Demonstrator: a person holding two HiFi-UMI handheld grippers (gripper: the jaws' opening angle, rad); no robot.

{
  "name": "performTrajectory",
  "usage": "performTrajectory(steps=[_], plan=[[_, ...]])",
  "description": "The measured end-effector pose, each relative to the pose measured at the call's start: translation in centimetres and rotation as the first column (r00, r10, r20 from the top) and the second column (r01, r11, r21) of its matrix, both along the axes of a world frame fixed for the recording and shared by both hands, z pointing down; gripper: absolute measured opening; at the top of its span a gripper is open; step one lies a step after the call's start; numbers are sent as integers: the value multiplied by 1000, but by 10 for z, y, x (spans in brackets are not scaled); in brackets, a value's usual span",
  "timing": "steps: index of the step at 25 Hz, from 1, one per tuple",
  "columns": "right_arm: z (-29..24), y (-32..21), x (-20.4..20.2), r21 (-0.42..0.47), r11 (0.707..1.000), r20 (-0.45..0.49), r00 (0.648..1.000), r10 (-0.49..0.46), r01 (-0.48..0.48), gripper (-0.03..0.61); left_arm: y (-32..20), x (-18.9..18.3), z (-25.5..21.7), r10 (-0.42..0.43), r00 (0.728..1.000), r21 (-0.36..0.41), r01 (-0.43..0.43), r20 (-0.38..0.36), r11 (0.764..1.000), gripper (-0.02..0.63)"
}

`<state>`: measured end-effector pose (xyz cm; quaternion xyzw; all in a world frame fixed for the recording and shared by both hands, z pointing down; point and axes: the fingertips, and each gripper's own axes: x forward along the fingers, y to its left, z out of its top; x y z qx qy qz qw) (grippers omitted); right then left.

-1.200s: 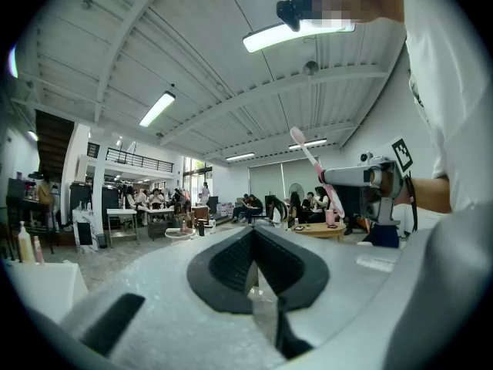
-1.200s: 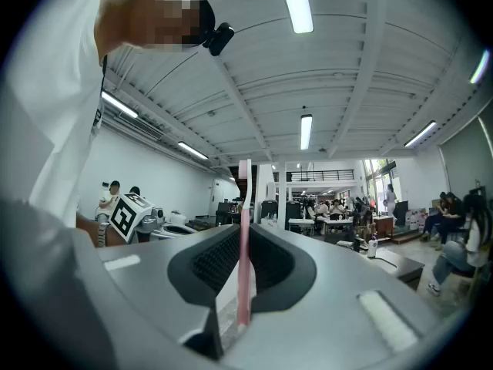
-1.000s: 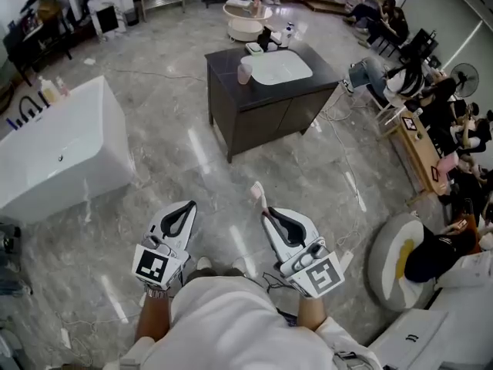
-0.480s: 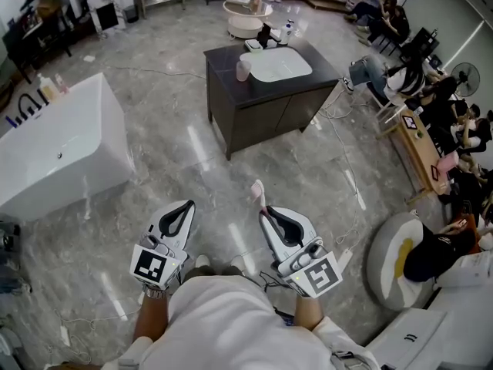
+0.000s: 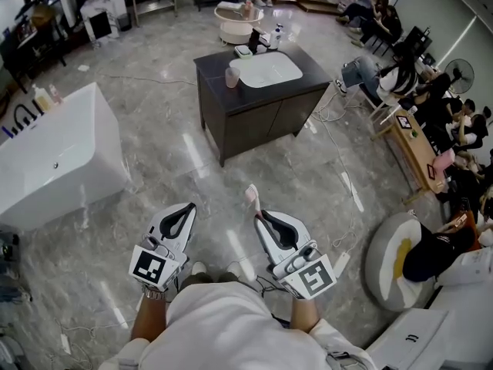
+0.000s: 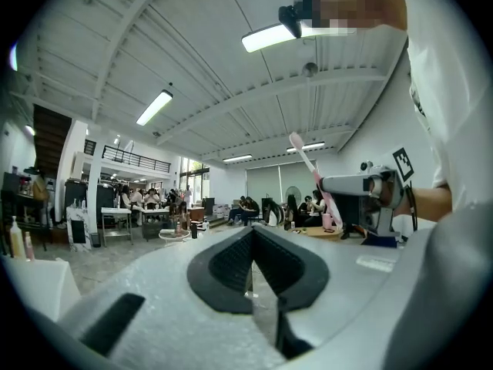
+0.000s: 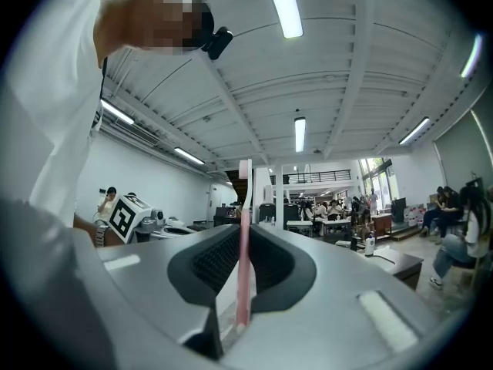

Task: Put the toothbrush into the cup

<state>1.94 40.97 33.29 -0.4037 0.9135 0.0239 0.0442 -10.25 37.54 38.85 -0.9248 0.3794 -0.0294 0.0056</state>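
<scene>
In the head view, the left gripper (image 5: 185, 209) and the right gripper (image 5: 263, 216) are held low and side by side in front of the person, above a grey marbled floor (image 5: 192, 168). A pink toothbrush (image 5: 252, 196) is seen standing out of the tip of the right gripper, its brush end uppermost. The cup (image 5: 233, 77) is placed well apart from both grippers, across the floor, near the left front corner of a dark desk (image 5: 262, 110). A white sink (image 5: 266, 68) is set into the top of that desk just beside the cup. A white bathtub (image 5: 54, 156) is seen at the left, and seated people (image 5: 431, 106) along the right edge.

In the left gripper view, the fingers (image 6: 227, 264) are pressed together with nothing between them. Beyond them, at the right, the right gripper is shown from the side with the toothbrush slanting up out of it.

In the right gripper view, the fingers (image 7: 212, 264) are closed on the handle of the toothbrush, which is clamped upright between them so that the handle runs up the middle and the brush end rises above the tips. The marker cube of the left gripper is seen at the left.
</scene>
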Motion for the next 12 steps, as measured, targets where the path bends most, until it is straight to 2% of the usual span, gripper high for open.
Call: performTrajectory(steps=[2,12], plan=[[5,-2,11,-8,1000,-12,1000,6,-6,48,-4,8,0,0,1000,3,0,-9,1000,-2],[24,-22,73,-25,999,9,999,32,-32,48,-21,52,22,-26,999,-35,27,46,999,-2]])
